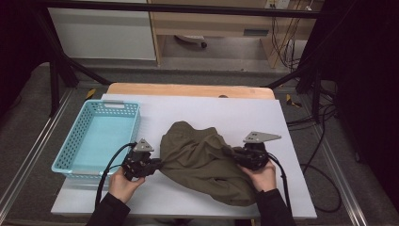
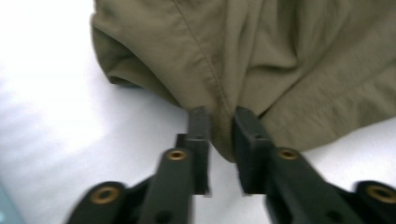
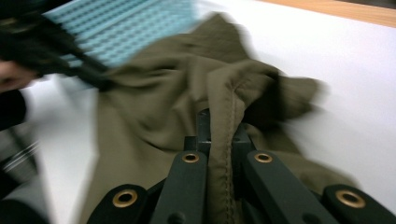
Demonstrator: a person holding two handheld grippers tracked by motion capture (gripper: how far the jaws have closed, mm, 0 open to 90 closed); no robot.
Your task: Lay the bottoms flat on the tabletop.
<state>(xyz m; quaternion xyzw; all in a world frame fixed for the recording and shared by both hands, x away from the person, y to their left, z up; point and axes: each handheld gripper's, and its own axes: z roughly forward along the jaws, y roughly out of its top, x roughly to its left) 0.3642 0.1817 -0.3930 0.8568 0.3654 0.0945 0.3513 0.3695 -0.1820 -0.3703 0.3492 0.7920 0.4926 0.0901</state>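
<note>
From the high view, a crumpled olive-green cloth garment (image 1: 202,162) lies in a heap on the white table top (image 1: 244,113), near the front edge and just to the right of the light blue plastic basket with holes (image 1: 96,136); the left gripper (image 1: 151,165) sits at the cloth's left edge and the right gripper (image 1: 236,155) sits at its right edge; a hand (image 1: 123,182) holds one tool and the other hand (image 1: 263,176) holds the other; I think the step in hand is grabbing the cloth at two sides, so it can be lifted or pulled flat.

In the left gripper view, the green cloth (image 2: 261,60) fills the top, with a stitched seam running down to a point; that point hangs between the two black jaws; the left gripper (image 2: 223,122) has a gap on each side of the fold, so its jaws look apart and not pinching.

In the right gripper view, the picture is blurry; a thick stitched hem of the cloth (image 3: 187,107) runs straight down between the jaws; the right gripper (image 3: 220,128) is squeezed tight on that hem; the basket (image 3: 126,28) shows far off.

Next, I think the left one needs to bite its fold firmly first; then both can pull gently apart; the cloth looks soft, thin and wrinkly, so it may slip.
</note>
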